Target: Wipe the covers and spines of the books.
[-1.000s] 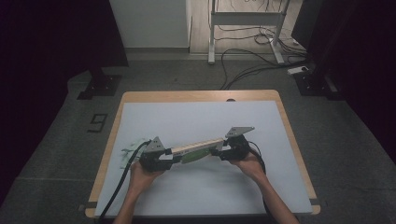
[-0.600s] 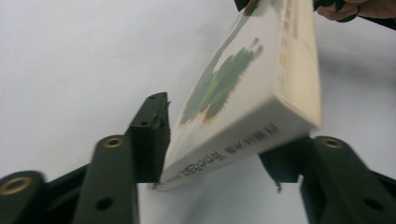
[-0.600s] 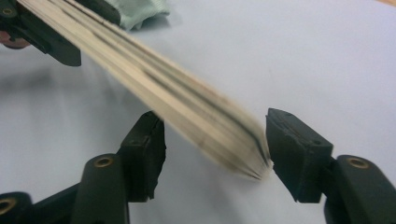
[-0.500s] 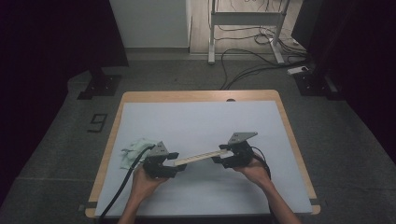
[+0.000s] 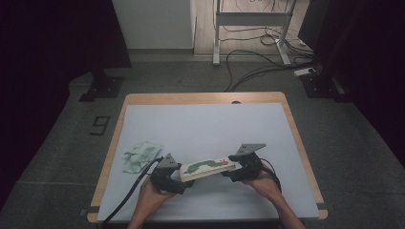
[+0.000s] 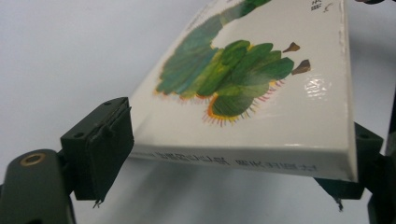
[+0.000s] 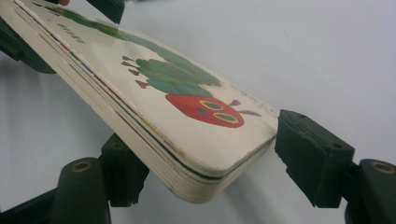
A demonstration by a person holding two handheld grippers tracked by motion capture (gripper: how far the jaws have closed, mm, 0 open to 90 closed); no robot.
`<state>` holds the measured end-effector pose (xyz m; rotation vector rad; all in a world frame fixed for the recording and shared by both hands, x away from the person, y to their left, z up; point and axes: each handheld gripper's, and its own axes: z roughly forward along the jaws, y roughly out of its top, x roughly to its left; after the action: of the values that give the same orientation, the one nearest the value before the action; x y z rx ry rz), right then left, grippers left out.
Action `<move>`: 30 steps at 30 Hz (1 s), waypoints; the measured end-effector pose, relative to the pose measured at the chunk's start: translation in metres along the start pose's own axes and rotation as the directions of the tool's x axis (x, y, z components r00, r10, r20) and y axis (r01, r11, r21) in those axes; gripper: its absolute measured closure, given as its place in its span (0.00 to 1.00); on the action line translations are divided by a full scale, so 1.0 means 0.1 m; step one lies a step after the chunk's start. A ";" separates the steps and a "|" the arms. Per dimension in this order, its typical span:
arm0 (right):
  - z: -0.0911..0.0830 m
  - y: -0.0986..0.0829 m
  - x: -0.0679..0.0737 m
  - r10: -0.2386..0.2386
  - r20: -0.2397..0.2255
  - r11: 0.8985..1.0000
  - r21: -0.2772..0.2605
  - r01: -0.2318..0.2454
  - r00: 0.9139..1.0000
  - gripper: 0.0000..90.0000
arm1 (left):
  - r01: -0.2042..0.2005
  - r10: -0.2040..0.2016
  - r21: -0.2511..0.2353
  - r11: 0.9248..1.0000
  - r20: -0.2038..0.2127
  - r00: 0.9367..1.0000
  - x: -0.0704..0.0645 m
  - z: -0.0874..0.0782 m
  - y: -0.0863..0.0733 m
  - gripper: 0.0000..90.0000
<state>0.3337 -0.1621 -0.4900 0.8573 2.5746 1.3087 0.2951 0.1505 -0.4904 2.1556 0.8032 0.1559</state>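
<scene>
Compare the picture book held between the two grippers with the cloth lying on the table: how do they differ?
The book is stiff, flat and glossy, white with a green caterpillar; the cloth is soft, crumpled and pale green. The book is held up off the table; the cloth lies untouched on it.

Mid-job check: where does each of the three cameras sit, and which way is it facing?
High view: above the person's side, facing forward and down on the table; both forearms enter from the bottom, left gripper and right gripper at the ends of the book; a cloth lies at left.
Left gripper view: rides the left gripper, facing along the book's cover; both jaws flank its end.
Right gripper view: rides the right gripper, facing the caterpillar's red head; its jaws flank that end.
Shared: all views show the book.
</scene>
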 end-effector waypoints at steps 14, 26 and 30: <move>-0.03 -0.23 0.12 0.011 0.010 1.000 0.014 -0.011 1.000 0.27 | 0.042 -0.040 0.033 0.999 -0.048 0.998 -0.14 0.08 -0.22 0.09; 0.04 -0.36 0.20 0.035 -0.004 0.999 -0.003 -0.035 0.999 0.26 | 0.050 -0.045 0.061 0.997 -0.082 0.996 -0.03 0.07 -0.30 0.13; 0.05 -0.40 0.24 0.014 0.004 1.000 0.021 -0.014 1.000 0.26 | 0.043 -0.041 0.061 0.997 -0.037 0.998 -0.08 0.10 -0.32 0.13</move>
<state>0.2990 -0.1638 -0.5208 0.8818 2.5887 1.2840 0.2768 0.1547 -0.5195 2.1980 0.8835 0.1498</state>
